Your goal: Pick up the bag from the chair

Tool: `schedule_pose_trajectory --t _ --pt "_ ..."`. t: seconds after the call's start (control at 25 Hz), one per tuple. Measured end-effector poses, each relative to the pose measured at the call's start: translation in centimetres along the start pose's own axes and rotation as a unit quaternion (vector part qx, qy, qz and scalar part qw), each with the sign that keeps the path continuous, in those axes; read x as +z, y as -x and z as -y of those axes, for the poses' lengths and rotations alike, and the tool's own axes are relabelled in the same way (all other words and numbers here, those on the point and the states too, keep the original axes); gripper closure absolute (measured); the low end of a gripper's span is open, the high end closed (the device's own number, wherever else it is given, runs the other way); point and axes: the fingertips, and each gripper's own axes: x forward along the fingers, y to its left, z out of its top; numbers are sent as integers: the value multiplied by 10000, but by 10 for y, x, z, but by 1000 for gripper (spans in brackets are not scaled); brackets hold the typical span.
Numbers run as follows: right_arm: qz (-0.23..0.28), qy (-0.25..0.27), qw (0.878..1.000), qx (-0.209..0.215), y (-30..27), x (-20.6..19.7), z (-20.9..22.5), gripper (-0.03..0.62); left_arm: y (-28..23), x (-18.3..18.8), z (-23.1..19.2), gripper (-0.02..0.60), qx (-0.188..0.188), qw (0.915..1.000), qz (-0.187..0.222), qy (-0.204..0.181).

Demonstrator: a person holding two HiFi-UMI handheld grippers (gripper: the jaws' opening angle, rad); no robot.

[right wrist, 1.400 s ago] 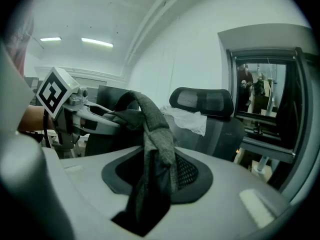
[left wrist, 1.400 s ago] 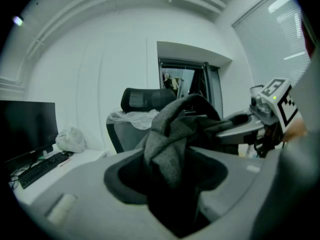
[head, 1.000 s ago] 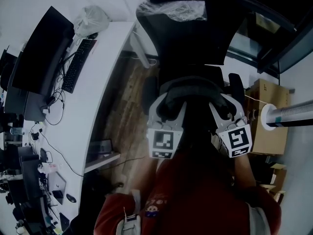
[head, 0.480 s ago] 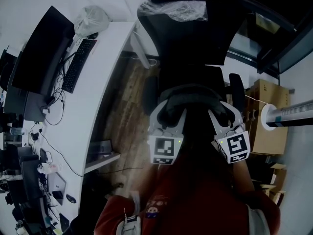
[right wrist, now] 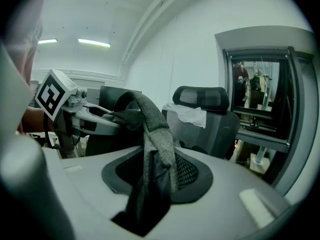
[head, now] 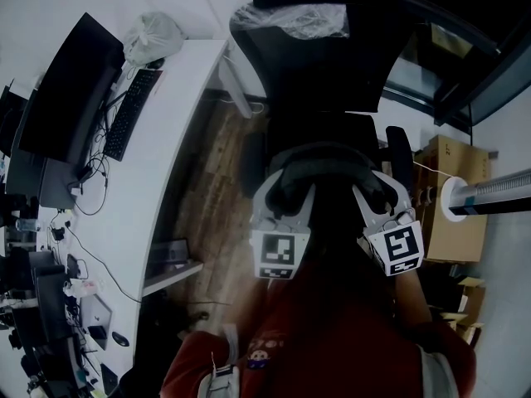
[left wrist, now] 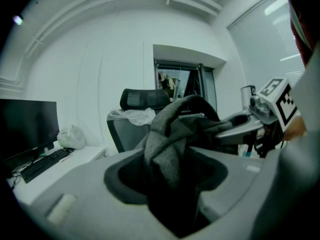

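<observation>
A dark grey fabric bag (head: pixel 326 166) hangs between my two grippers, lifted in front of the black office chair (head: pixel 319 73). The left gripper (head: pixel 284 191) is shut on a bunched grey strap (left wrist: pixel 167 149), which fills the gap between its jaws (left wrist: pixel 170 171). The right gripper (head: pixel 375 191) is shut on the other grey strap (right wrist: pixel 155 144), which runs down between its jaws (right wrist: pixel 152 176). Each gripper view shows the other gripper with its marker cube (left wrist: pixel 277 101) (right wrist: pixel 52 95) on the same bag. Behind the bag stands the chair (right wrist: pixel 207 116) with clear plastic over its headrest (head: pixel 292 16).
A curved white desk (head: pixel 178 131) runs along the left with a monitor (head: pixel 70 85), a keyboard (head: pixel 133 110) and a white plastic bag (head: pixel 153 36). A cardboard box (head: pixel 455 201) and a white tube (head: pixel 489 193) stand at the right. The floor is wood.
Both grippers and the bag have shifted slightly down in the head view, toward the person. Both grips are unchanged.
</observation>
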Motion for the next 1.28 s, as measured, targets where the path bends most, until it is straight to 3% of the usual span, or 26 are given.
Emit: schedule_pose_trajectory --t 1.28 --pt "-5 22 10000 34 -15 3 24 456 -26 7 -2 359 22 10000 -43 22"
